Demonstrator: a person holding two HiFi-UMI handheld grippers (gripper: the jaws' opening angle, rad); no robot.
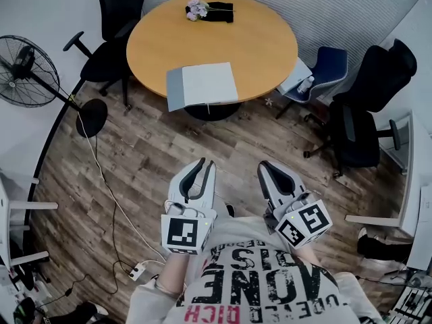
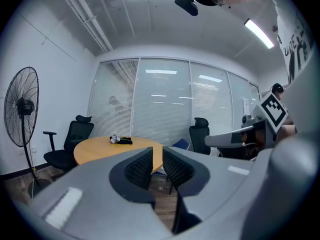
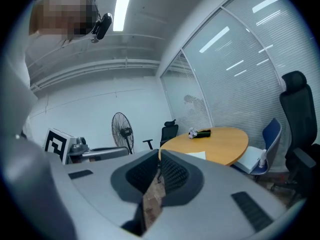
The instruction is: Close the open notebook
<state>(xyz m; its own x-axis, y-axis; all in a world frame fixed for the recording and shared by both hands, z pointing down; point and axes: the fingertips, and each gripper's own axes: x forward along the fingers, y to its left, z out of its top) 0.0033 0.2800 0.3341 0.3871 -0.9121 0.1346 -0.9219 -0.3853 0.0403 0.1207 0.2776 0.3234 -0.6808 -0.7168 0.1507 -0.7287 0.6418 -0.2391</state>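
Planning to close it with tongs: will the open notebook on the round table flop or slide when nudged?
The notebook lies flat and looks thin, so its grey leaf would probably bend when lifted. It looks light, and the table top looks smooth, so a push may slide it. It sits at the near edge, so it might slip off.

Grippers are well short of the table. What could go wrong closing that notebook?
1. The open notebook lies at the table's near edge, maybe overhanging; a push could slide it off.
2. The right gripper is shut and the left gripper barely open; catching a thin page may fail.
3. A cable trails across the floor near the approach.
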